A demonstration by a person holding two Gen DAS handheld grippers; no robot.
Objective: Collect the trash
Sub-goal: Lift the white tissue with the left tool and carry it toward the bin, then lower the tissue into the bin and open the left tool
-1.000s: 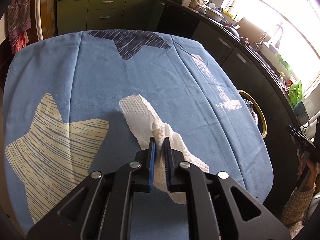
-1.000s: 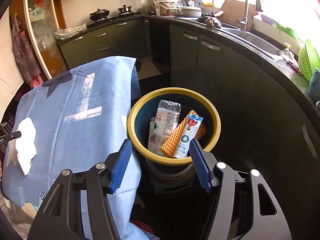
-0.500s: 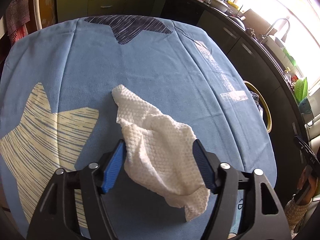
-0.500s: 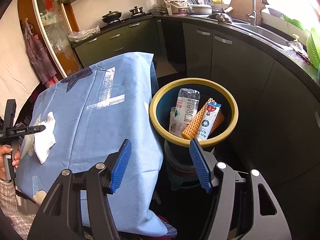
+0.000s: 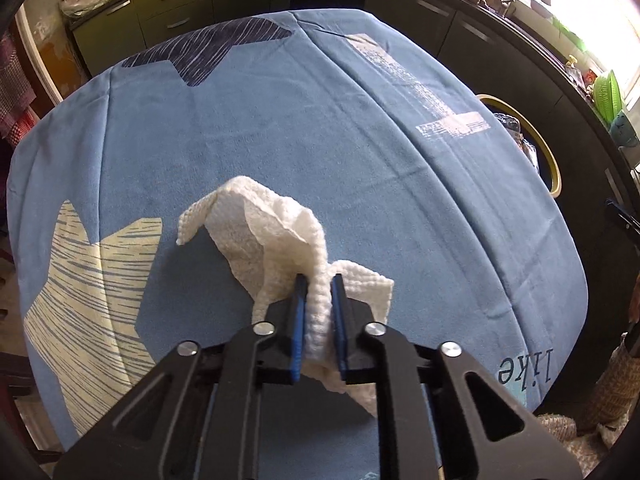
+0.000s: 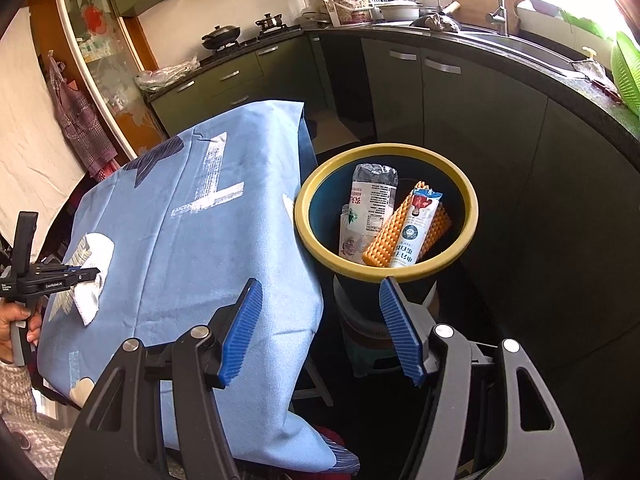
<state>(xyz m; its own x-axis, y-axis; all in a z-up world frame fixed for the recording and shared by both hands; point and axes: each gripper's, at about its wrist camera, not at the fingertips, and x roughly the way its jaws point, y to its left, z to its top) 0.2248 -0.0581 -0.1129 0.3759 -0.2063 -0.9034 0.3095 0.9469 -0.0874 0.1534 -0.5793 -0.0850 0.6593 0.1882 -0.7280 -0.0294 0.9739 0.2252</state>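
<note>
A crumpled white paper towel (image 5: 276, 240) lies on the blue tablecloth (image 5: 320, 140). My left gripper (image 5: 318, 284) is shut on a fold of the towel, with the towel bunched between the blue pads. In the right wrist view the towel (image 6: 94, 276) shows at the table's left with the left gripper (image 6: 86, 274) on it. The yellow-rimmed trash bin (image 6: 384, 272) stands right of the table and holds wrappers and an orange ridged piece. My right gripper (image 6: 320, 304) is open and empty, above the gap between table and bin.
Dark kitchen cabinets (image 6: 480, 100) and a counter with a sink curve behind and to the right of the bin. The bin's rim (image 5: 552, 160) shows past the table's right edge in the left wrist view. A stove with pots (image 6: 240, 34) stands at the back.
My left gripper was open around the towel half a second ago and has now shut on it. The right gripper has drawn back a little from the bin.
</note>
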